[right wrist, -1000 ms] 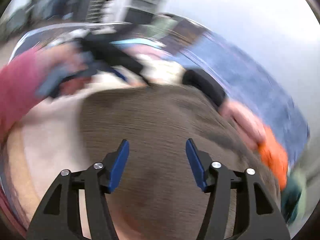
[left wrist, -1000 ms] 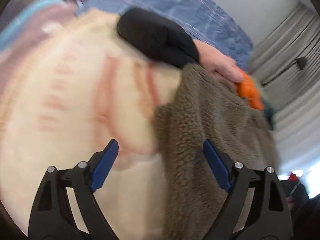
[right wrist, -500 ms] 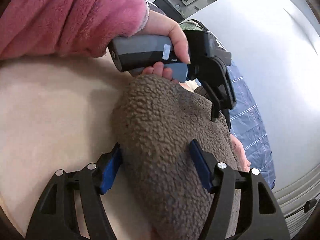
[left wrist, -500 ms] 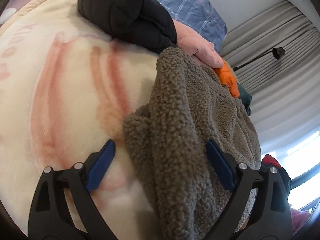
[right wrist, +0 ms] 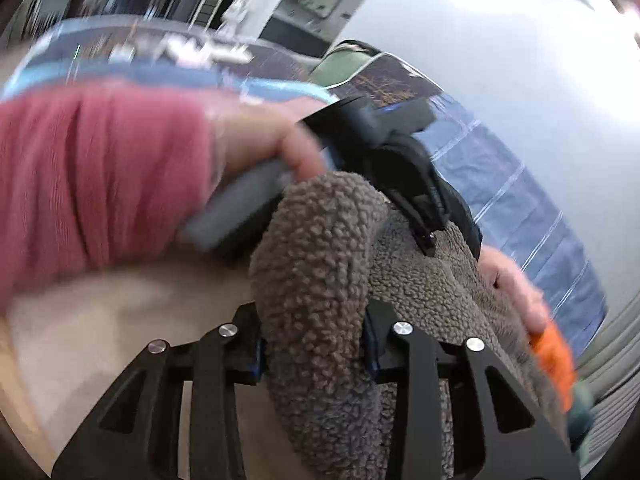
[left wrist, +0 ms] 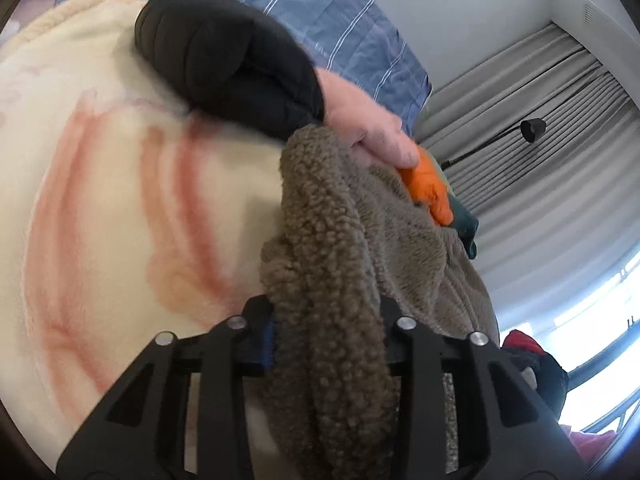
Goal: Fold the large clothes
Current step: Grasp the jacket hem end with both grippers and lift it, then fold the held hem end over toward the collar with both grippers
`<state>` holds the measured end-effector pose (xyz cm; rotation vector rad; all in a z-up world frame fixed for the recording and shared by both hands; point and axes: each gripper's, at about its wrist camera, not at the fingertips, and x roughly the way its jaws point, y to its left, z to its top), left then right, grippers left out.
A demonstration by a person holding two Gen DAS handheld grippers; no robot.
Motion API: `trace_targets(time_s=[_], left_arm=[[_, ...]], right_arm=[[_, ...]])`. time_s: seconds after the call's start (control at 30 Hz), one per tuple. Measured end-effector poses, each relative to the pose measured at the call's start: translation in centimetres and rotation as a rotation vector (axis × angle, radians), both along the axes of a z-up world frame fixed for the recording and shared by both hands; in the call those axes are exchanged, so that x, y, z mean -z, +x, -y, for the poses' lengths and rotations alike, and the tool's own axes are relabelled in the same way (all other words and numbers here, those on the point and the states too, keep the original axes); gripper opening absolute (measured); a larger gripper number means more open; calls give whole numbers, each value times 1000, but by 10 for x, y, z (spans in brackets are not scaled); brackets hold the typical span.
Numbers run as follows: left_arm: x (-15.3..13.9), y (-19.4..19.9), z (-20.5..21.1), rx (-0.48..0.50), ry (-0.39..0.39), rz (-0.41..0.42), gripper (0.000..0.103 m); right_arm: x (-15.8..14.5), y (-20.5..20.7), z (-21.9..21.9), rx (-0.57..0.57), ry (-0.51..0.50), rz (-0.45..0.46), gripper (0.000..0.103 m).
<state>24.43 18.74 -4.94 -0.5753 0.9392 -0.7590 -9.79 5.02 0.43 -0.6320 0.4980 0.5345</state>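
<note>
A blue striped bedsheet (left wrist: 344, 20) is spread ahead of the left gripper, backed by a plain pale wall (left wrist: 472, 12). To the gripper's right, grey pleated curtains (left wrist: 560, 152) are hung, crossed by a black lamp (left wrist: 532, 130) on a thin arm, and bright daylight is admitted through a window (left wrist: 600, 320).
</note>
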Motion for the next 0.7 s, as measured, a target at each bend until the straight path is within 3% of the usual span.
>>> trace_targets(time_s=[0.13, 0.33, 0.53, 0.7], left_arm=[[-35, -7, 3, -6, -57, 62, 31], [-108, -18, 46, 27, -39, 167, 31], [-183, -30, 148, 115, 61, 266, 31], [-214, -50, 253, 216, 202, 337, 31]], right_arm=[[-34, -2, 18, 33, 120, 13, 36], [-90, 3, 83, 122, 376, 15, 35], [-125, -19, 179, 226, 624, 30, 34], [-134, -40, 273, 323, 826, 28, 33]])
